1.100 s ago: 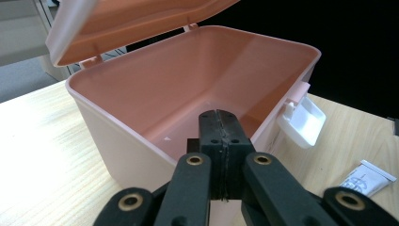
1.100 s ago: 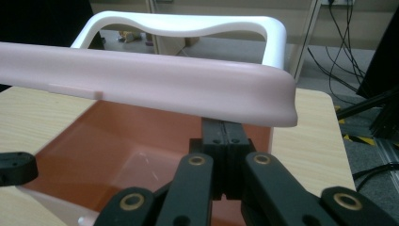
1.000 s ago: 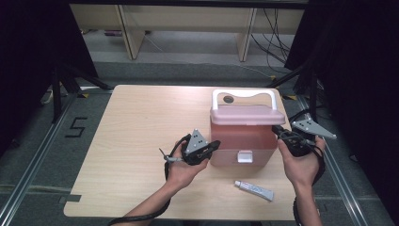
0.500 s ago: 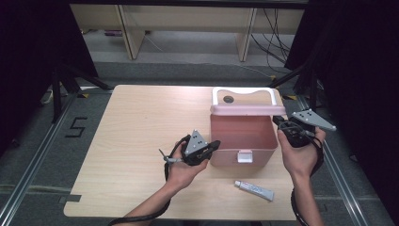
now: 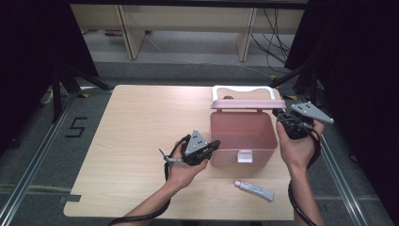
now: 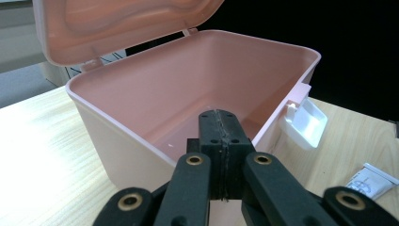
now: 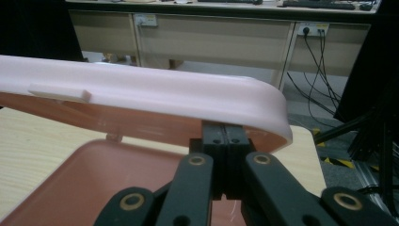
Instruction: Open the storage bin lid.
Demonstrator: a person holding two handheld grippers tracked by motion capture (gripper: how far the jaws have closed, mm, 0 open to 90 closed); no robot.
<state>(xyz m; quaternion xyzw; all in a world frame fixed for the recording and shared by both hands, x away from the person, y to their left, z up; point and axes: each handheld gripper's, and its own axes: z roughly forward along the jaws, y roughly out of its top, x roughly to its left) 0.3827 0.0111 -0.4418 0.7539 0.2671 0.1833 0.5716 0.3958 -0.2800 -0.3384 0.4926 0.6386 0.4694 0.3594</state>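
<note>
While lid [image 5: 247,104] tilts, table [image 5: 122,141] seems roomy.

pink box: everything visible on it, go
The pink box looks like smooth plastic, rectangular with rounded corners, upright at the table's right-centre. Its hinged lid, with a white handle, is raised at the back; the right gripper, jaws shut, sits under the lid's edge. Inside looks empty. A white latch hangs on the front. The left gripper is at its front-left corner.

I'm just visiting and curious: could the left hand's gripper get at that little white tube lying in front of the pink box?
Probably yes. The tube lies in the open on the table, and nothing stands between it and the left gripper, whose jaws are shut beside the pink box.
</note>
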